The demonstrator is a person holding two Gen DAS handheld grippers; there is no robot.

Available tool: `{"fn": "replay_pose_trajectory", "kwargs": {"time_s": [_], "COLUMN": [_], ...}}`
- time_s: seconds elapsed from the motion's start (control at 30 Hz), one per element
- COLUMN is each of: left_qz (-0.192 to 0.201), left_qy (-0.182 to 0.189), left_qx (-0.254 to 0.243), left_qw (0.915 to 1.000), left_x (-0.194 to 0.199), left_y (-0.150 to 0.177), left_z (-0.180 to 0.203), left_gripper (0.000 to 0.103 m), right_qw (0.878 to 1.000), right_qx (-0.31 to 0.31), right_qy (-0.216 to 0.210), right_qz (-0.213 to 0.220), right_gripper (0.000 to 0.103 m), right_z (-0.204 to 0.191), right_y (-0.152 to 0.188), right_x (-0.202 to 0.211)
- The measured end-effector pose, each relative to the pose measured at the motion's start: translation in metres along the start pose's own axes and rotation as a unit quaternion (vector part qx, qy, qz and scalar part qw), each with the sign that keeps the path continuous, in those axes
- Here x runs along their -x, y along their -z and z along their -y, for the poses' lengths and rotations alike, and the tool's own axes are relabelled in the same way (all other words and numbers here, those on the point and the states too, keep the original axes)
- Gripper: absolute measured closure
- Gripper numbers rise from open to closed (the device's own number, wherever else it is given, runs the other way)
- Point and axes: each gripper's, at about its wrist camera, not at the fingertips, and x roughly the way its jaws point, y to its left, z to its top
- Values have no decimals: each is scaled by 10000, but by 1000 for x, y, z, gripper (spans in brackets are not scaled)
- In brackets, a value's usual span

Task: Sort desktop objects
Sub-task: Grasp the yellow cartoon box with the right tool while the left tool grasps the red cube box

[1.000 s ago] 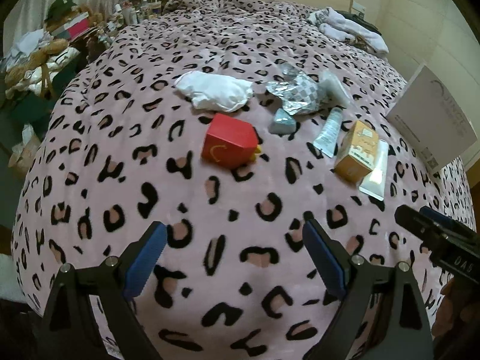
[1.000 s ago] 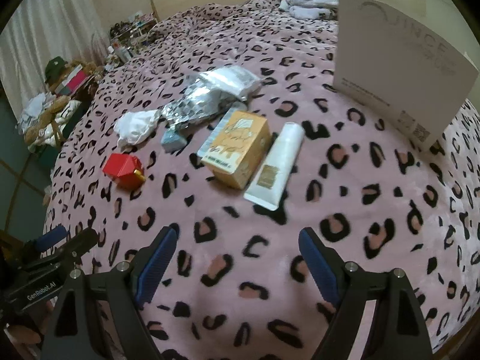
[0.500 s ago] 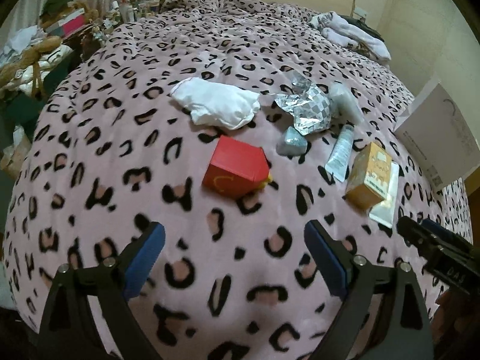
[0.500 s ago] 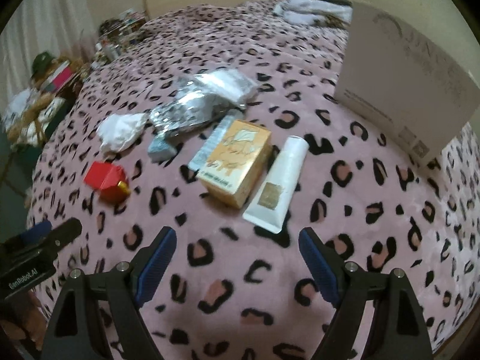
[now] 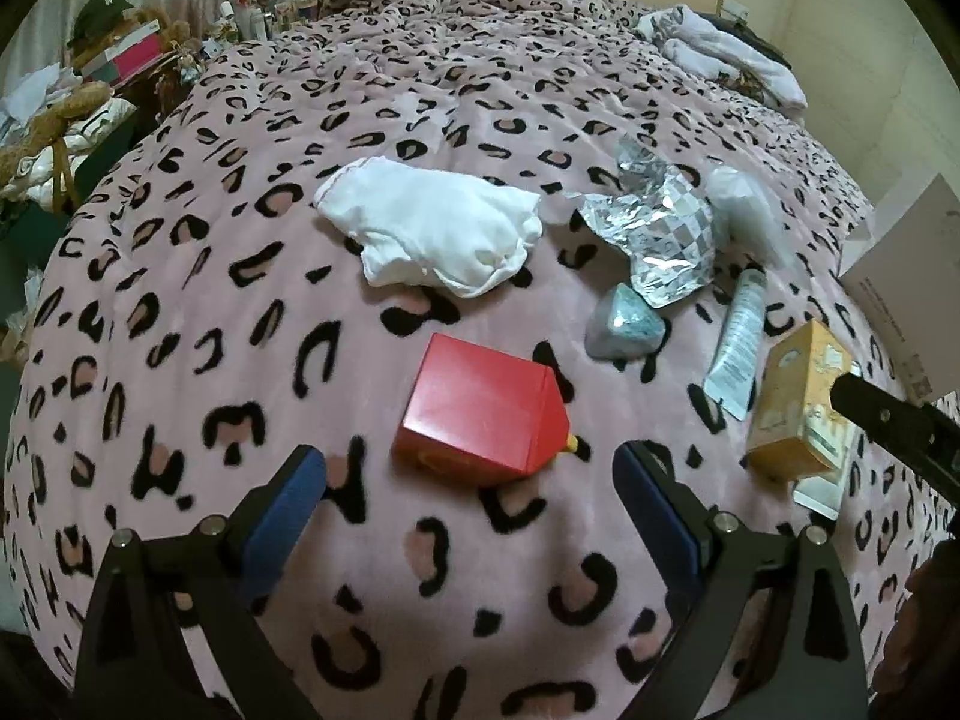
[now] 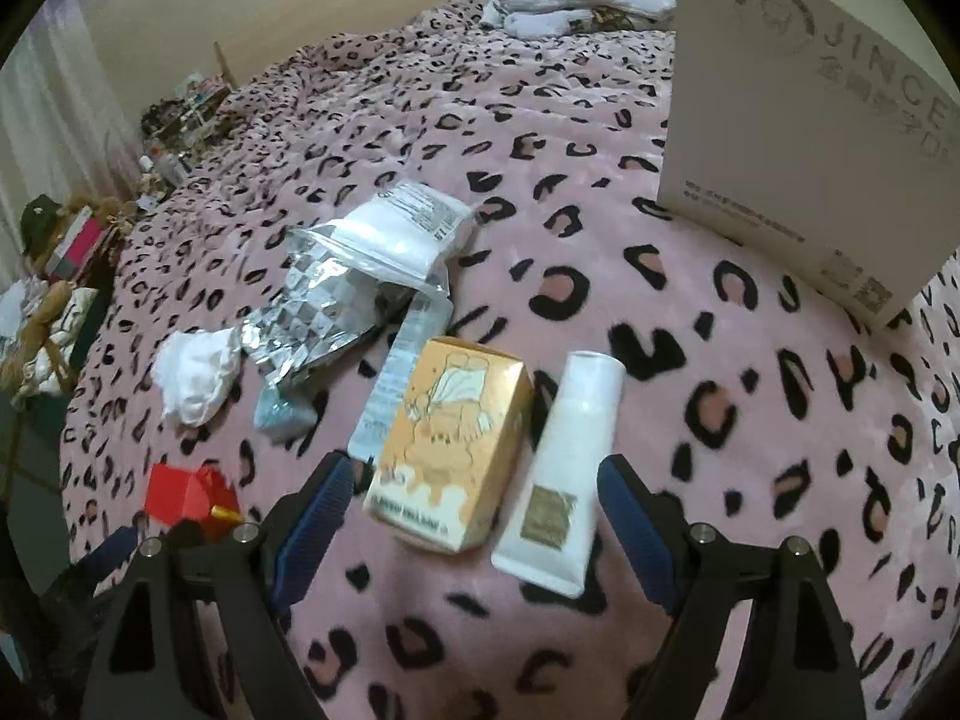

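Note:
My left gripper (image 5: 471, 498) is open, its blue pads either side of the near end of a red box (image 5: 480, 411), not touching it. My right gripper (image 6: 474, 507) is open just short of a yellow carton (image 6: 453, 441) and a white tube (image 6: 570, 456). The red box also shows in the right wrist view (image 6: 180, 492). A white cloth (image 5: 432, 228), crumpled foil (image 5: 654, 234), a small grey-blue lump (image 5: 624, 330), a thin tube (image 5: 738, 342) and a clear bag (image 6: 402, 234) lie on the leopard blanket (image 5: 240, 276).
A large white cardboard box (image 6: 804, 120) stands at the right on the bed. Folded clothes (image 6: 576, 0) lie at the far end. Cluttered shelves and bags (image 5: 90, 90) stand off the bed's left side.
Both grippers have moved forward and down toward the objects; the left now brackets the red box, the right has closed in on the yellow carton and white tube. Both stay open.

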Motion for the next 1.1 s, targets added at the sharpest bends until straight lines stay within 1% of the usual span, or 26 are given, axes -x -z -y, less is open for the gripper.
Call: {"fn": "replay_pose_trajectory", "kwargs": {"time_s": [0.07,0.13,0.23,0.43,0.53,0.57,0.63,0.7,0.73,0.77,0.8,0.83,0.87,0.9,1.1], "left_qz": [-24,-44,-49,-113,-80,-46,2,14,23,33,45,51,53,59,119], "left_qy": [6,13,22,22,-16,-26,-31,-15,-16,-12,-3,28,60,56,-5], "left_qx": [22,44,66,77,44,34,18,-3,-9,-7,6,26,37,23,-43], "left_qw": [10000,10000,10000,9999,10000,10000,10000,10000,10000,10000,10000,10000,10000,10000,9999], "left_x": [-5,-11,-19,-36,-38,-37,-37,-37,-37,-38,-38,-38,-38,-38,-35], "left_y": [0,-1,-3,-4,-3,-2,-2,-2,-2,-2,-1,-1,-1,0,3], "left_z": [-1,-1,-1,1,2,2,3,3,2,2,1,-1,-1,-1,2], "left_gripper": [5,5,5,5,5,5,6,7,7,10,15,17,23,26,26], "right_qw": [9999,9999,9996,9984,9985,9989,9995,9996,9996,9997,9998,9999,9998,9997,9994], "right_qx": [-16,-82,-107,139,190,181,153,151,152,82,6,-89,-153,-204,-155], "right_qy": [94,95,251,551,501,422,254,226,222,189,141,54,-15,-74,-288], "right_qz": [-31,-88,-75,50,150,130,69,-36,-92,-134,-142,-130,-124,-121,-100], "right_gripper": [17,17,17,16,16,18,18,21,28,38,43,47,54,55,55], "right_z": [-3,-4,-6,-20,-25,-26,-28,-29,-28,-25,-22,-17,-13,-9,-8], "right_y": [-2,-3,-3,-2,1,2,4,6,7,8,8,8,8,7,9], "right_x": [-8,-17,-26,-37,-35,-36,-38,-46,-50,-54,-56,-55,-54,-54,-49]}}
